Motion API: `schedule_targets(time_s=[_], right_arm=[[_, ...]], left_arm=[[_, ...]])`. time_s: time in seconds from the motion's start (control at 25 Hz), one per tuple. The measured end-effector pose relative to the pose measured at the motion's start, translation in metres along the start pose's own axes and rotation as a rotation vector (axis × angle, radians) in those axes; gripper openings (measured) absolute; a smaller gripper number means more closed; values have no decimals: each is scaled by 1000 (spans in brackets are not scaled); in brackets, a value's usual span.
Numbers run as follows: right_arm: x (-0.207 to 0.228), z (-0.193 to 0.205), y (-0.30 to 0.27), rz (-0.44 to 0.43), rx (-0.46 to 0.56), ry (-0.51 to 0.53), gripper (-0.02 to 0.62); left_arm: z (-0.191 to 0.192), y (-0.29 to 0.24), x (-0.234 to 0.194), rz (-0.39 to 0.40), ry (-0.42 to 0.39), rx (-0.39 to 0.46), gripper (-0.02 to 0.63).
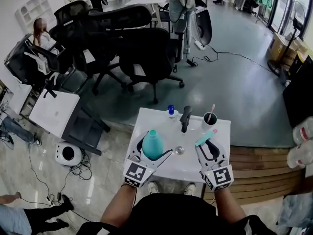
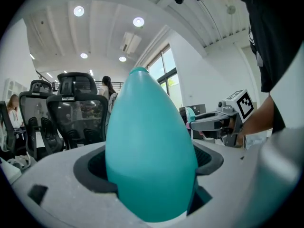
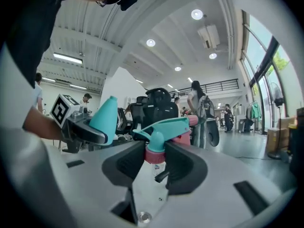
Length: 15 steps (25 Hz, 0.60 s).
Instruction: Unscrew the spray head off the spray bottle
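Note:
A teal spray bottle [image 1: 152,145] without its head stands upright between the jaws of my left gripper [image 1: 153,152], which is shut on its body. In the left gripper view the bottle [image 2: 148,151] fills the middle and tapers to a bare neck. My right gripper [image 1: 207,145] is shut on the pink collar of the teal spray head [image 1: 205,138], held apart from the bottle, to its right. In the right gripper view the spray head [image 3: 161,129] sits clamped between the pads [image 3: 187,163], its dip tube hanging below, and the bottle [image 3: 105,118] shows at the left.
Below both grippers is a small white table [image 1: 222,131]. On it stand a small blue-capped bottle [image 1: 171,110], a black tool [image 1: 186,118], a dark cup with a pink stick [image 1: 209,118] and a small round piece [image 1: 180,151]. Black office chairs [image 1: 146,53] stand beyond.

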State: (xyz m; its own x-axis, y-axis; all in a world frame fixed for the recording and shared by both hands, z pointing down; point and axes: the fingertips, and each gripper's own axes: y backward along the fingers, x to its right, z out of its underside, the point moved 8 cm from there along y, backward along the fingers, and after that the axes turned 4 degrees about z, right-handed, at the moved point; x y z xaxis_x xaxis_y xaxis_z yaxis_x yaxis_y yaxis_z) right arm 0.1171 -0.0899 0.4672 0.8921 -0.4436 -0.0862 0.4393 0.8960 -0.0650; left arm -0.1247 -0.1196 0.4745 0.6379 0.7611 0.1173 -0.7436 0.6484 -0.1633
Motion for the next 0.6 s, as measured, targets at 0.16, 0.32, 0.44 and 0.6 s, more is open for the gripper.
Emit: schedule_targets(time_s=[0.16,0.32,0.44,0.6], right_arm=[[11,2,5,59,4,-2,138],[18,3,9,101,-6,0,137],[21,4,11,116,3,1,137],[22,-4,13,120,13,15,137]], left_arm=[[4,0,-2,-17,8,-4,472],[5,-1,-2,-25,8,-1,472],[2,-2,-2,-33,10,-1,472],[-3,-2,-1,-38,7,6,472]])
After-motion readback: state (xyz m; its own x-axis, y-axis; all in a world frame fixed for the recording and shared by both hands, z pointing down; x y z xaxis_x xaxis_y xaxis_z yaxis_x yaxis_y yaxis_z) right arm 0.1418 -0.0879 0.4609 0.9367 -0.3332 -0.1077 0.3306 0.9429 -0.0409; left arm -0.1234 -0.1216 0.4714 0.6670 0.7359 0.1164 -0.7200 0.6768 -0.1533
